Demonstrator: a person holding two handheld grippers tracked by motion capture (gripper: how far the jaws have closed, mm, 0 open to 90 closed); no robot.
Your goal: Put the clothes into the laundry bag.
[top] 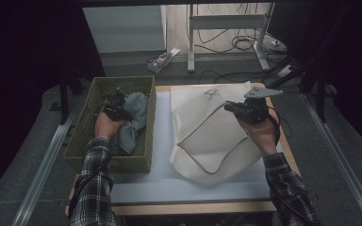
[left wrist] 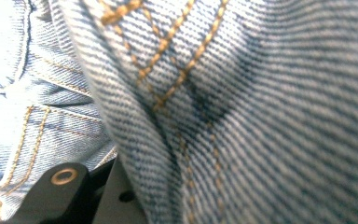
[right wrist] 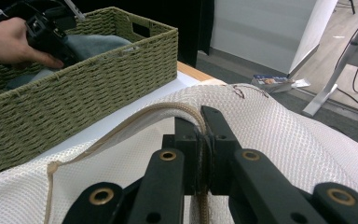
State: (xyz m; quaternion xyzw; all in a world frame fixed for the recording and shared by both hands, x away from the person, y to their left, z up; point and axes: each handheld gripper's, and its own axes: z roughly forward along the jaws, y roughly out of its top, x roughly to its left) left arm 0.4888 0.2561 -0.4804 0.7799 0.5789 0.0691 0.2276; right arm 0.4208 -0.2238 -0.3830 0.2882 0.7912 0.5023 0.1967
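table (top: 188, 207) bears basket (top: 87, 125), seemingly mesh bag (top: 207, 136).

**No readable writing**

A small dark mark sat near the top edge of the white mesh bag (top: 207, 127), too small to read. The little box (top: 161, 59) on the floor bore print, blurred beyond reading.

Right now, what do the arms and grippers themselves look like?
Both forearms wear plaid sleeves, dark with pale checks. The right gripper has two black, flat-sided jaws with brass-coloured rivets, a grey three-cornered plate on top and a dark cable trailing back. The left gripper is black too, with the same brass rivet.
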